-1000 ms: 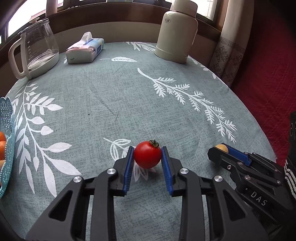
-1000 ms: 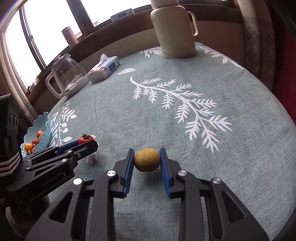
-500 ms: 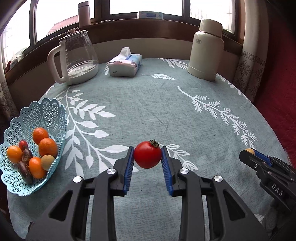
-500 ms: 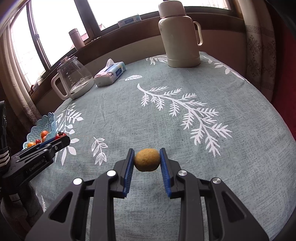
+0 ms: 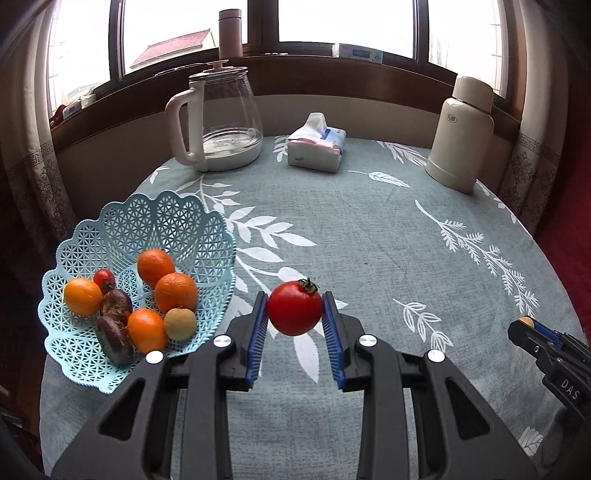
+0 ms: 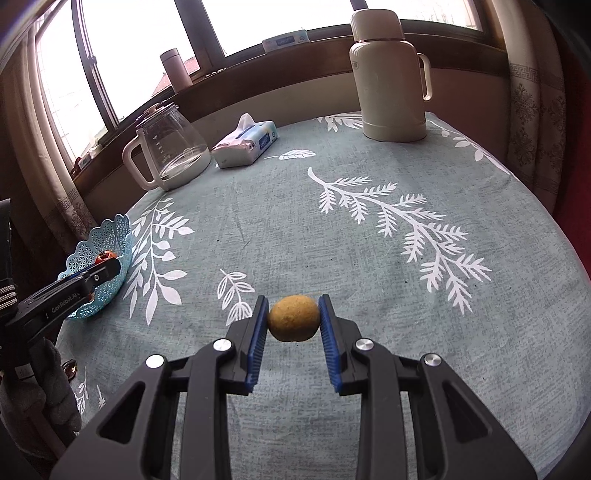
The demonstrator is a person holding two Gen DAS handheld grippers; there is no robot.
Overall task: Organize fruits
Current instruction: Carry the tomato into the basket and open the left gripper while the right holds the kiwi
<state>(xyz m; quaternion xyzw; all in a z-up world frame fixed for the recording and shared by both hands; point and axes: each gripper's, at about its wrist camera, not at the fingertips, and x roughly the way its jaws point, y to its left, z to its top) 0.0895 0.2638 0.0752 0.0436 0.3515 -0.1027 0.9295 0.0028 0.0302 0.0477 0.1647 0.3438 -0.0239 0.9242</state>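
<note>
Left claw [image 5: 294, 325] clamped on tomato [image 5: 294, 312] just right of the blue basket [image 5: 184, 218], right claw [image 6: 293, 328] clamped on brownish-yellow fruit [image 6: 293, 318] well right of it; oranges already inside, these two left to drop.

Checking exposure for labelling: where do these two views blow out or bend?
Left wrist view: windows washed white, table edge bowed by the fisheye, tomato sharp. Right wrist view: windows equally white, brown fruit sharp, basket small at the edge.

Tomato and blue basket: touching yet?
Apart. The left wrist view shows bare tablecloth between the tomato, clamped in the left tool, and the basket.
</note>
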